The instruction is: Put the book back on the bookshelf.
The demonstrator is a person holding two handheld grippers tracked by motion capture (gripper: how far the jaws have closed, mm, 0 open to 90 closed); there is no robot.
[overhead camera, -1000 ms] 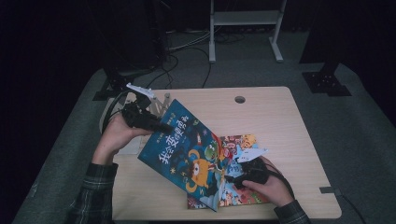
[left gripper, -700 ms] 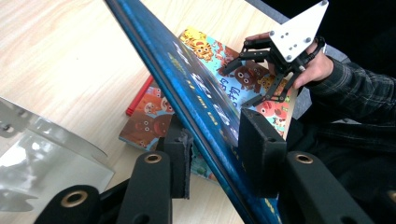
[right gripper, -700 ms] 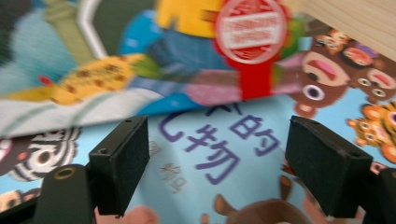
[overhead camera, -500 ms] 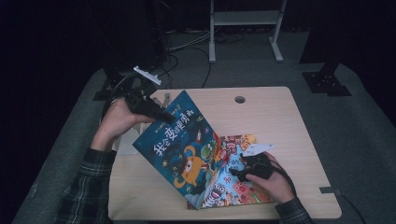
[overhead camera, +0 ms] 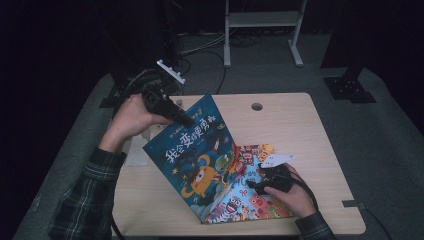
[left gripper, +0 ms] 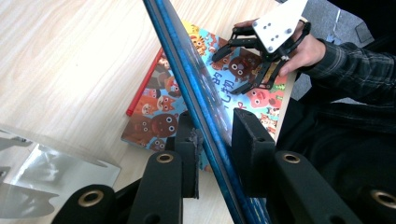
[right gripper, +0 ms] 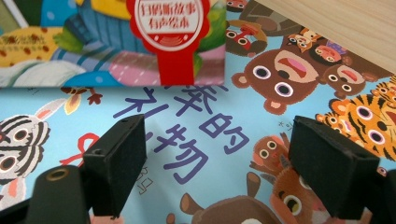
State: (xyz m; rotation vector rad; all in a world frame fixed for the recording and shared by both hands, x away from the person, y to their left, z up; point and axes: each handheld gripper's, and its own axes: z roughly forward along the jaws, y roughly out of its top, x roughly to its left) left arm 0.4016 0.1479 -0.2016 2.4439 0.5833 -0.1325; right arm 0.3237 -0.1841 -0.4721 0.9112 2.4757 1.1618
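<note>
Left hand-held gripper closing, pinching thin glossy blue book edge; right hand-held gripper jaws parted over flat animal book.

blue book tilted over animal book | both on table

R gripper jaws apart over animal picture book, w/ red-badge book above.
</note>
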